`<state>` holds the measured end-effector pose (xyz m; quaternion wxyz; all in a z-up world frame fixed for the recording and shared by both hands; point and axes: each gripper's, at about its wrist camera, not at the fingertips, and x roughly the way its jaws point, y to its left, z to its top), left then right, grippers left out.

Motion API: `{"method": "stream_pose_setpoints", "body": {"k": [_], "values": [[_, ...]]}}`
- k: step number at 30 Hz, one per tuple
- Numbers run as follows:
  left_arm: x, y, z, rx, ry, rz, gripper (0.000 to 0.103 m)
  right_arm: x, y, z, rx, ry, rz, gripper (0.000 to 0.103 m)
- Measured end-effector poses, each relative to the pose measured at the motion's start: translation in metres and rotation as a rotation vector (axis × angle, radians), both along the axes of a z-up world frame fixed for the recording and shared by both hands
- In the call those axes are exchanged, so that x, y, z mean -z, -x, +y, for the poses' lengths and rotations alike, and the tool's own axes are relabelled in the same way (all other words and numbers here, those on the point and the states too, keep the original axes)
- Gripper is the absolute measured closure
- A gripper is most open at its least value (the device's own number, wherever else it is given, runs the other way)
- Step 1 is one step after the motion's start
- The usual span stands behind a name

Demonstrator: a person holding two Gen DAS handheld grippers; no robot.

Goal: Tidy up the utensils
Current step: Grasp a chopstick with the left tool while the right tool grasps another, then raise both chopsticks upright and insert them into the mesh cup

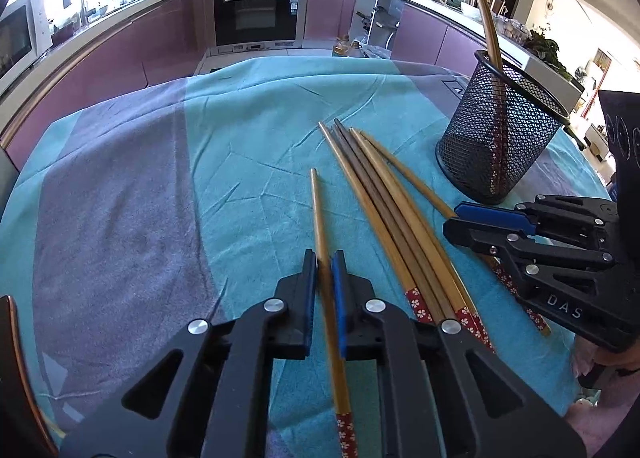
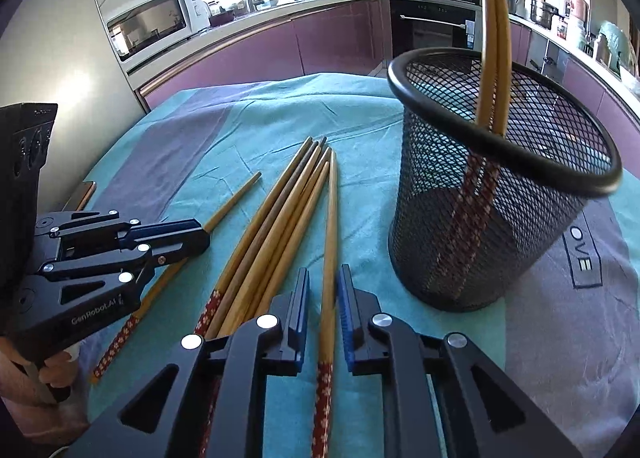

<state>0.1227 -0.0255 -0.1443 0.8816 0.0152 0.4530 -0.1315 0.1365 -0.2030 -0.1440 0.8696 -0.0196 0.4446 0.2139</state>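
Chopstick (image 1: pixel 320 217) handle end hidden under left gripper (image 1: pixel 324 270).

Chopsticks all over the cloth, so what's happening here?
A person is sorting chopsticks into the mesh cup with two handheld grippers. The left gripper is shut on one lone chopstick; the right gripper is shut on another chopstick beside the loose pile. Two chopsticks already stand in the cup.

"GenRobot.AI" runs along the left gripper (image 2: pixel 200 236) body, lower left of the right wrist view — "DAS" shows on the right gripper (image 1: pixel 454 217); "OVE" sits on the cloth (image 2: pixel 582 258) at right.
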Motion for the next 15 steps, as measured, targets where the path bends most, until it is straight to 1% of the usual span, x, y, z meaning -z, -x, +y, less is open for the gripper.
{"method": "stream_pose_setpoints", "body": {"k": [3, 7, 12, 15], "values": [[-0.001, 0.000, -0.001, -0.003, -0.004, -0.006, 0.095, -0.001, 0.001, -0.006, 0.010, -0.023, 0.000, 0.097], [-0.008, 0.004, 0.002, 0.006, 0.039, -0.014, 0.096, -0.013, 0.010, -0.017, 0.011, -0.073, -0.026, 0.097], [-0.035, 0.014, 0.006, 0.042, 0.094, -0.071, 0.096, -0.038, 0.023, -0.035, -0.006, -0.165, -0.079, 0.097], [-0.058, 0.022, 0.007, 0.074, 0.129, -0.117, 0.096, -0.052, 0.030, -0.048, -0.008, -0.222, -0.113, 0.097]]}}
